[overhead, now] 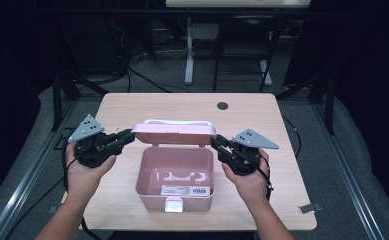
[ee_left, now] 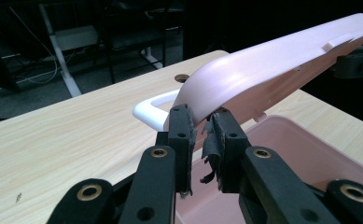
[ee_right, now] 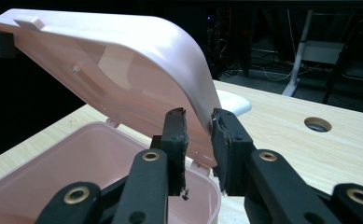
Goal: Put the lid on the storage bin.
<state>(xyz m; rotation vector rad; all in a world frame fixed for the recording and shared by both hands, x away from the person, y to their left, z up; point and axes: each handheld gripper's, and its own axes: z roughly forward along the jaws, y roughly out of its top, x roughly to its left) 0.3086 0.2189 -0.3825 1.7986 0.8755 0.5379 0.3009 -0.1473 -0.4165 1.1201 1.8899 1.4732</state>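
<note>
We find the pink box (overhead: pixel 174 176) mid-worktop (overhead: pixel 132 107), lid (overhead: pixel 174 132) raised, left claw (overhead: pixel 130 135) and right claw (overhead: pixel 216 141) each clamped on a lid end edge, open worktop either side.

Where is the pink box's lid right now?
In the high view the lid stands raised over the open pink box at table centre, its ends between the left hand-held gripper and right hand-held gripper.

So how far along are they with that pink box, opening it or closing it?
The pink box is unlatched, its lid raised partway. The left gripper and right gripper each pinch a lid end. I can't tell whether it is opening or closing. A white handle shows behind.
</note>
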